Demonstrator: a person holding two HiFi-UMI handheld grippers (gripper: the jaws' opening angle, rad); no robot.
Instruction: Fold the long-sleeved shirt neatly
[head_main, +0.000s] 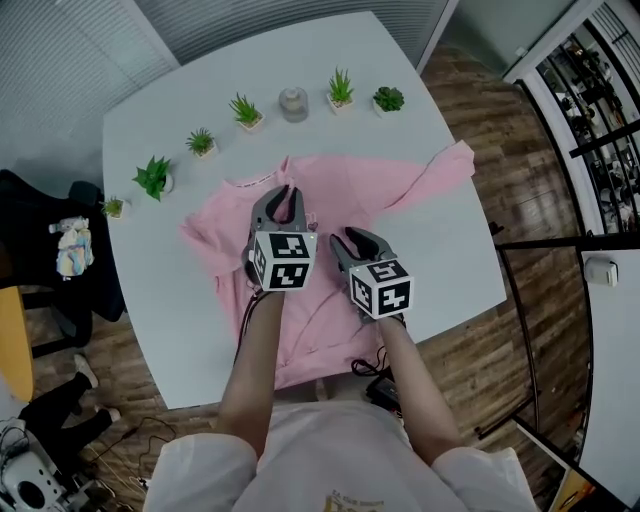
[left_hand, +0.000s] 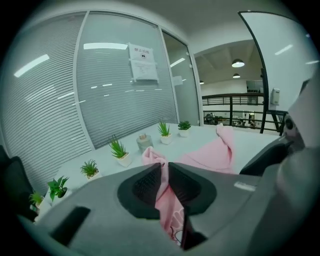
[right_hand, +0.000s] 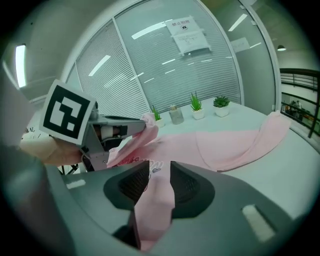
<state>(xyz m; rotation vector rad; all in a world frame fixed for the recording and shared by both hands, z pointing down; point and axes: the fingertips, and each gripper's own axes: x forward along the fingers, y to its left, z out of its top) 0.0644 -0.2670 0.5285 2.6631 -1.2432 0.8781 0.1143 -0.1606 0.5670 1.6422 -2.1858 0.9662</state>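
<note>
Pink long-sleeved shirt (head_main: 330, 200) is spread over the middle of the white table (head_main: 450, 280), collar toward the far edge and hem reaching the near edge. One sleeve (head_main: 445, 165) stretches out toward the far right corner.

Both tools are over the chest area. The left gripper (head_main: 284, 194) has its jaws pinched tight on a raised fold of the pink fabric, and its own view shows the cloth clamped between the dark pads (left_hand: 150, 182). The right gripper (head_main: 360, 240), just beside it and nearer the person, has its jaws closed on a thicker bunch of the same shirt, with cloth filling the gap.

Around the far edge runs a curved row of small potted plants (head_main: 246, 110), with a grey jar (head_main: 293, 103) among them. All of them stand clear of the cloth. Off the left edge is a black chair (head_main: 50, 240) with something pale and colourful on it, too small to identify. Dark racks (head_main: 600, 130) stand at far right.

From the head view, the marker cubes and forearms cover the middle of the shirt and part of the hem. The other sleeve can't be picked out; the cloth simply bunches near the left edge. A paper notice (left_hand: 142, 62) hangs on the glass wall, its print unreadable.
</note>
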